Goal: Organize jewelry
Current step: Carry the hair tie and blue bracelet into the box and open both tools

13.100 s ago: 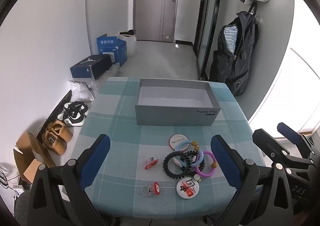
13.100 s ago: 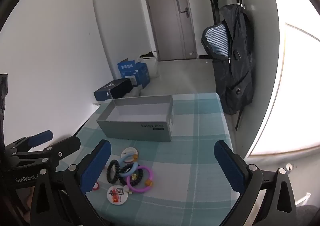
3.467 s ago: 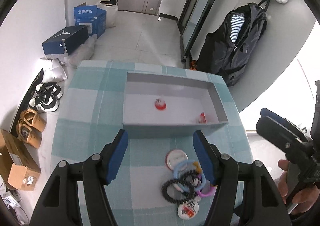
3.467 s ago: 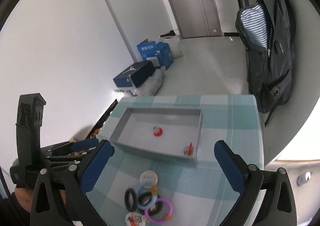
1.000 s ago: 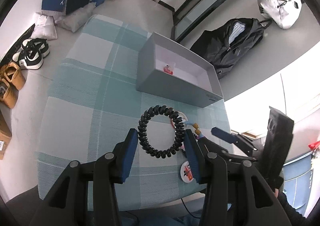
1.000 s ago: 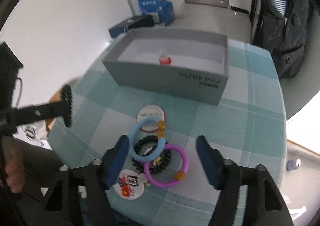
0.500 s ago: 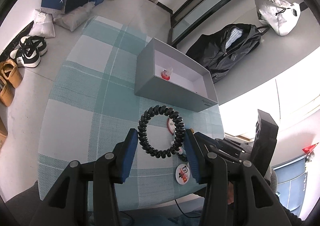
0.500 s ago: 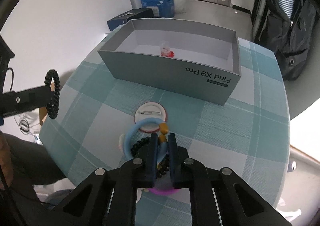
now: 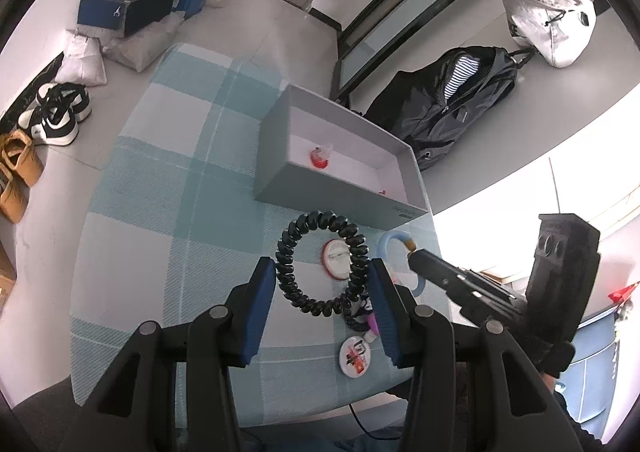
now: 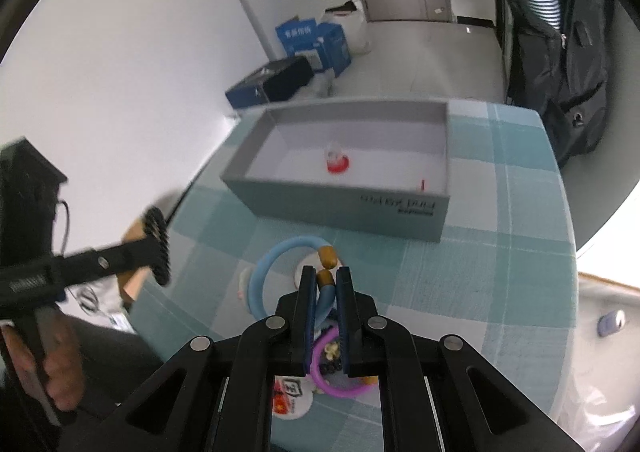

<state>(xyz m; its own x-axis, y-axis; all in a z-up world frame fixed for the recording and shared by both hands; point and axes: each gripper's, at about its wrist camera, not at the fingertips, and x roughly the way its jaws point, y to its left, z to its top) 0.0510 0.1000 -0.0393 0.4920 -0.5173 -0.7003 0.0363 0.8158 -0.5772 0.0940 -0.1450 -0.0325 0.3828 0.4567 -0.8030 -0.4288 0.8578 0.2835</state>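
My left gripper (image 9: 322, 284) is shut on a black coiled bracelet (image 9: 288, 252) and holds it above the checked tablecloth, short of the grey box (image 9: 320, 194). It also shows at the left of the right wrist view (image 10: 158, 248). My right gripper (image 10: 324, 288) is shut on a light blue bracelet (image 10: 272, 256) with brown beads, lifted above the pile. The grey box (image 10: 344, 204) holds a red and clear trinket (image 10: 336, 160) and a small red piece (image 10: 422, 184). A purple bracelet (image 10: 344, 386), a black beaded bracelet and round badges (image 9: 354, 358) lie on the cloth.
The table (image 9: 160, 212) has a teal checked cloth. A black backpack (image 9: 460, 92) hangs beyond the box. Shoe boxes (image 9: 124, 8) and shoes (image 9: 56, 116) lie on the floor at the left. The table's near edge is close below both grippers.
My right gripper has lifted the blue bracelet off the pile and moved toward the box. My left gripper still holds the black coiled bracelet, a little closer to the box.
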